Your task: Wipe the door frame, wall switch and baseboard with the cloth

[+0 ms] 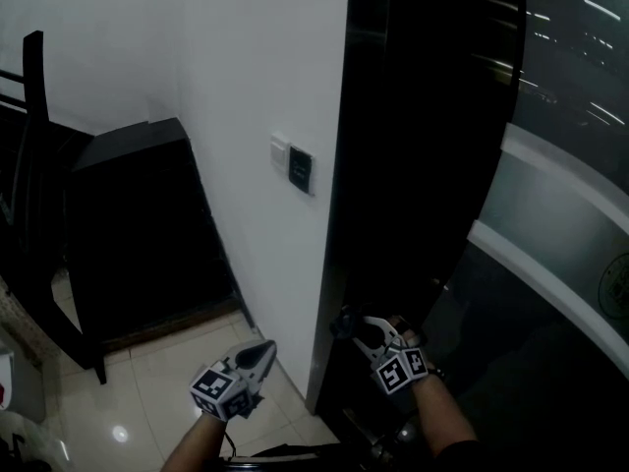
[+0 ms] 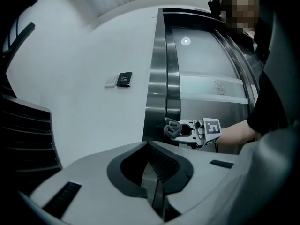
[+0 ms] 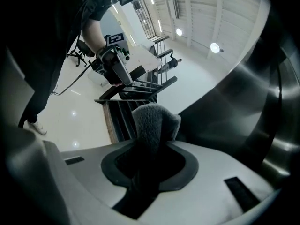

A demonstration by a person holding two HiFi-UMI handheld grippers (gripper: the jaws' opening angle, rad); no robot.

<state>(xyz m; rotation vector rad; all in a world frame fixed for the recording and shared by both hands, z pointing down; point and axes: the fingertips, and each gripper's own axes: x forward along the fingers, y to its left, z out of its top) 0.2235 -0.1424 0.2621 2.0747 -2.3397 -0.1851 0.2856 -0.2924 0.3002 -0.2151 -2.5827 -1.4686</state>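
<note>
Right gripper view: right gripper (image 3: 151, 149) clenched on a bunched grey cloth (image 3: 155, 122), wad poking up past the jaw tips. Head view: cloth held low against the edge of the dark, glossy door frame (image 1: 378, 214), well below the black wall switch (image 1: 301, 168) on the white wall (image 1: 246, 87). Left gripper view: left gripper (image 2: 154, 170) pinched closed, ribbed pads together, aimed toward the frame from near the wall's foot.
</note>
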